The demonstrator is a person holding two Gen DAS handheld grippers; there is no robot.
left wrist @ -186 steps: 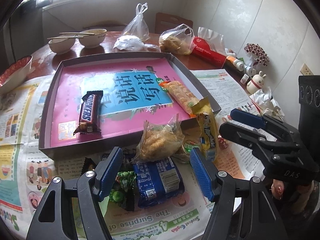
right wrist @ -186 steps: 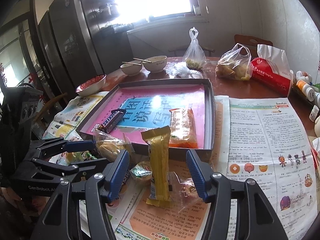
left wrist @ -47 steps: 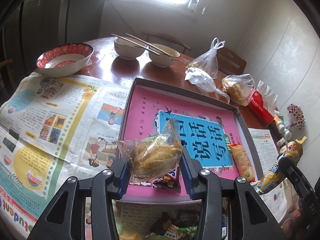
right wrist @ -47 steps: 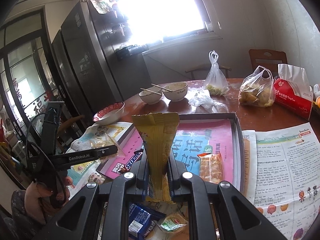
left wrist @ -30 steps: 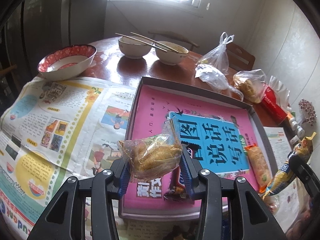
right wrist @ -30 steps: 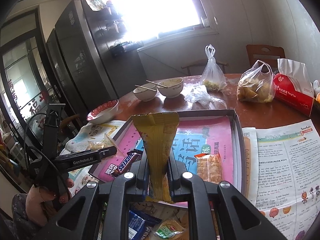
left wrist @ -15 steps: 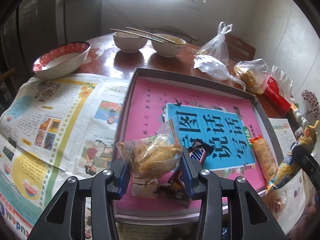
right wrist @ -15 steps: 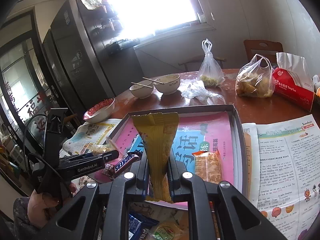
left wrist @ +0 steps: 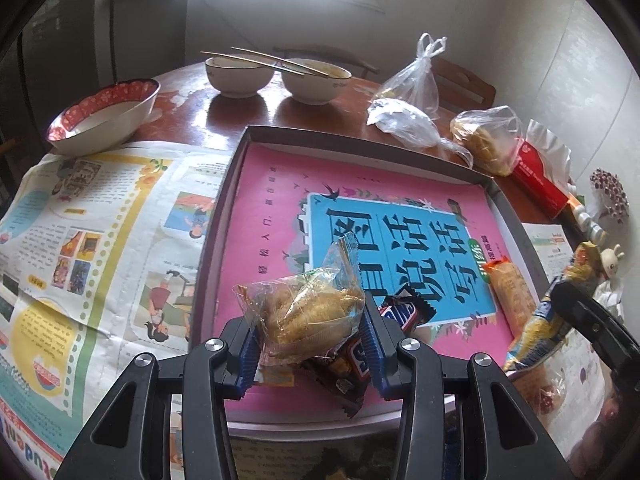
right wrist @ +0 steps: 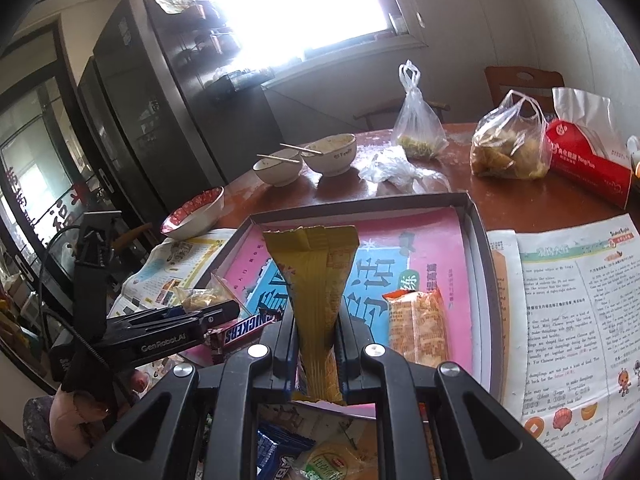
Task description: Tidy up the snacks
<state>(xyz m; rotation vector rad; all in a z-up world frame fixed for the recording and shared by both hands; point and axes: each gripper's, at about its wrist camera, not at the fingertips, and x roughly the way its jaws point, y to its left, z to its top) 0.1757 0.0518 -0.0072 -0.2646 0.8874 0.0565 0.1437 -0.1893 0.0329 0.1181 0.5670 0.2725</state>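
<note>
Both carries are in hand: the left gripper clamps a clear pastry bag over the tray, probably just above the Snickers bar; the right gripper pinches a yellow packet. Next: lower, release beside the orange packet ahead.

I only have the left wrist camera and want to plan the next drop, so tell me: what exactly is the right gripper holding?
Observer: The right gripper has its jaws shut on a yellow packet, which stands upright over the near edge of the tray.
Operator: Are any snacks lying outside the tray?
Observer: Yes, a blue packet and a green-labelled packet lie below that gripper, outside the tray.
</note>
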